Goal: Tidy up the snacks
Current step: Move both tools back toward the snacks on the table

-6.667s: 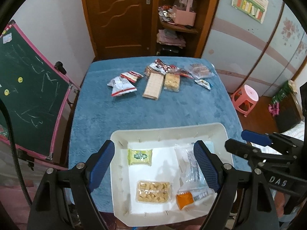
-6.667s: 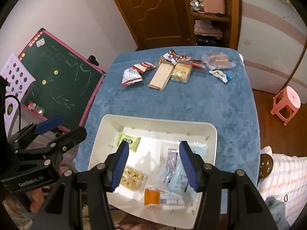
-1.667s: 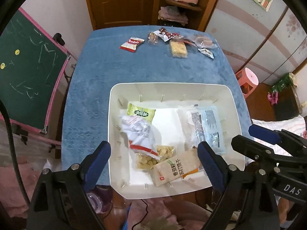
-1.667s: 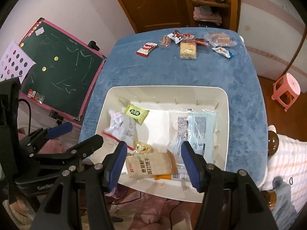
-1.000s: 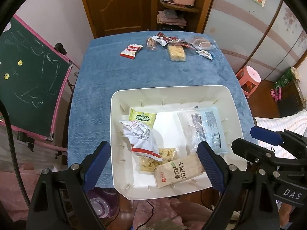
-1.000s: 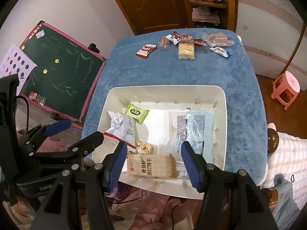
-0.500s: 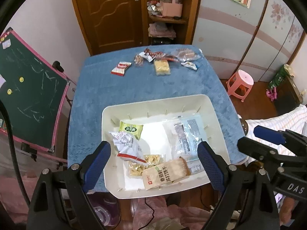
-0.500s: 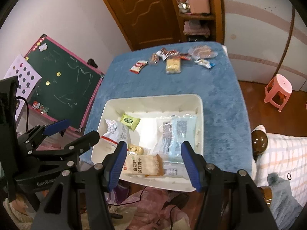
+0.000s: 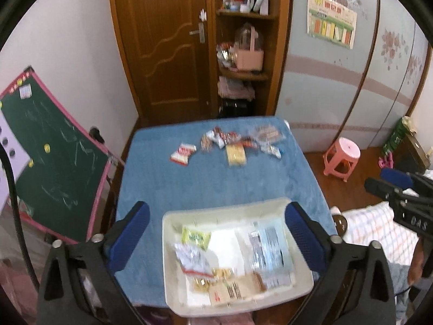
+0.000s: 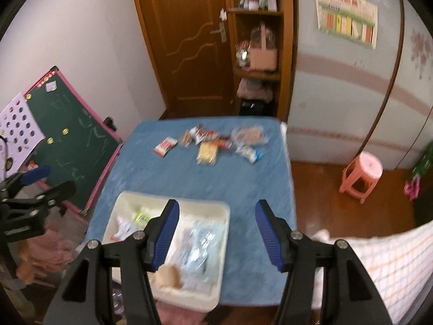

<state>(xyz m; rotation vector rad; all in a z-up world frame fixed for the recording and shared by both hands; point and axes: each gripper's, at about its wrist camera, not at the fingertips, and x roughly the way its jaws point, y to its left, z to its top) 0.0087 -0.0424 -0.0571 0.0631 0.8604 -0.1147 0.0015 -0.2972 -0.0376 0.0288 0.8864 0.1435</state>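
A white tray [image 9: 167,260] sits at the near edge of the blue-covered table [image 9: 173,187] and holds several snack packets, among them a green one [image 9: 195,235] and a tan cracker pack [image 9: 235,289]. The tray also shows in the right wrist view [image 10: 224,241]. Loose snacks lie at the table's far end: a red-white packet [image 9: 183,153], a yellow cracker pack [image 9: 236,155] and a clear bag [image 9: 266,134]. My left gripper [image 9: 215,237] is open and empty above the tray. My right gripper [image 10: 217,234] is open and empty over the tray's right edge.
A green chalkboard [image 9: 46,173] leans at the table's left side. A pink stool [image 9: 342,157] stands on the floor to the right. A wooden door [image 9: 165,46] and shelves [image 9: 243,54] stand behind the table. A checked cloth [image 10: 379,260] lies at the right.
Both grippers have pulled back and tilted up, so the tray sits lower in view and more of the room shows. The snacks in the tray have not moved.
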